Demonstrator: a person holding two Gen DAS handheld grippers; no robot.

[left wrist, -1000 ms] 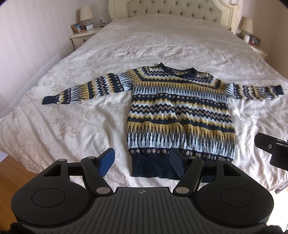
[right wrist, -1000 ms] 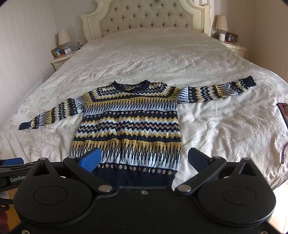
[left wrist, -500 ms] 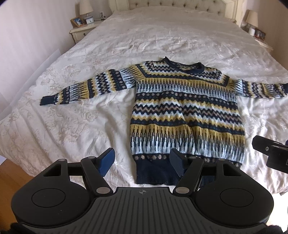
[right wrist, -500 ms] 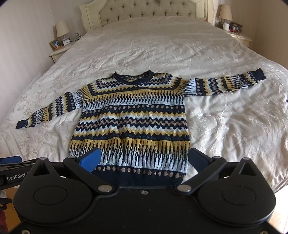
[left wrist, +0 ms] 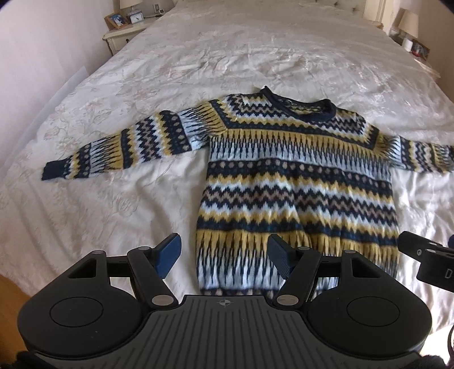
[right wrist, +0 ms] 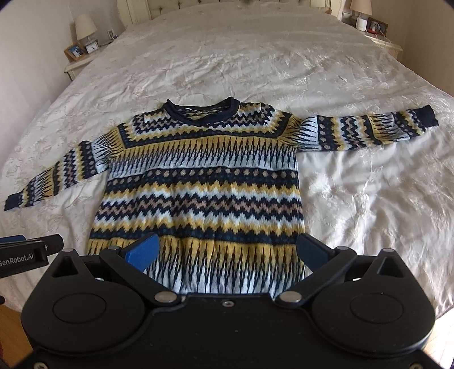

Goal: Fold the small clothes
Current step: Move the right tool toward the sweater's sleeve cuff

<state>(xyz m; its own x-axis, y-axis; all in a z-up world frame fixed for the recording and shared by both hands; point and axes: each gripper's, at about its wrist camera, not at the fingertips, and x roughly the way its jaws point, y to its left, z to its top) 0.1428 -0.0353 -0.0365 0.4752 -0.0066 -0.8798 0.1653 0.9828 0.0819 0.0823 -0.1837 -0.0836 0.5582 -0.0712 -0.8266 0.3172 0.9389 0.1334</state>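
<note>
A patterned knit sweater point(left wrist: 295, 181) lies flat on the bed point(left wrist: 227, 56), front up, both sleeves spread out to left and right, its navy collar toward the far headboard and its hem at the near edge. The knit is thick, banded in navy, mustard, pale blue and tan zigzags and dots, with ribbed navy cuffs. Under it the cream bedspread point(right wrist: 369, 198) is glossy, floral-embroidered and creased around the sweater.

The left gripper point(left wrist: 224, 255) hangs released above the near left hem corner, jaws spread wide, touching nothing. The right gripper point(right wrist: 227, 252) is likewise spread open over the hem's right part, holding nothing.

Far left stands a pale nightstand point(right wrist: 75, 66) with a lamp point(right wrist: 84, 26), a framed photo point(right wrist: 74, 51) and a small clock point(right wrist: 91, 47). Another lamp point(right wrist: 360, 7) sits far right. Wooden floor point(left wrist: 11, 292) shows at near left.
</note>
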